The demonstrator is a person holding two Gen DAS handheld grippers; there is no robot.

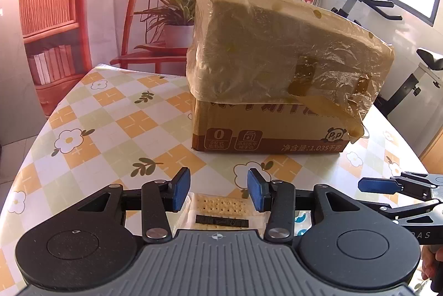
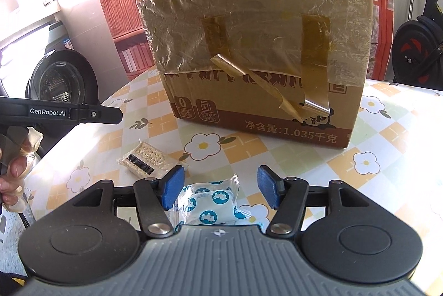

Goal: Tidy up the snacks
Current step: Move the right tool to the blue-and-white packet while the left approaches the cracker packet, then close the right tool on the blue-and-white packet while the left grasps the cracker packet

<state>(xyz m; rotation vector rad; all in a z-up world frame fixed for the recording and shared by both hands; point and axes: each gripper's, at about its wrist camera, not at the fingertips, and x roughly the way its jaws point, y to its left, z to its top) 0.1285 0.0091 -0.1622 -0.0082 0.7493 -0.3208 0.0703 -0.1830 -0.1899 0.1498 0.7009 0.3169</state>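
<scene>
A clear packet of crackers lies flat on the checked floral tablecloth, just under my left gripper. Its blue pads stand apart above the packet, open, gripping nothing. The right wrist view shows the same cracker packet resting on the table below the left gripper's fingertip. A white snack pack with blue dots lies between the pads of my right gripper, which is open; the right pad stands off it. Behind both stands a cardboard box, plastic film and peeling tape over its top.
The box fills the middle of the table. My right gripper reaches in from the right edge of the left wrist view. A hand holds the left gripper. The table edge runs along the left; exercise gear stands behind on the right.
</scene>
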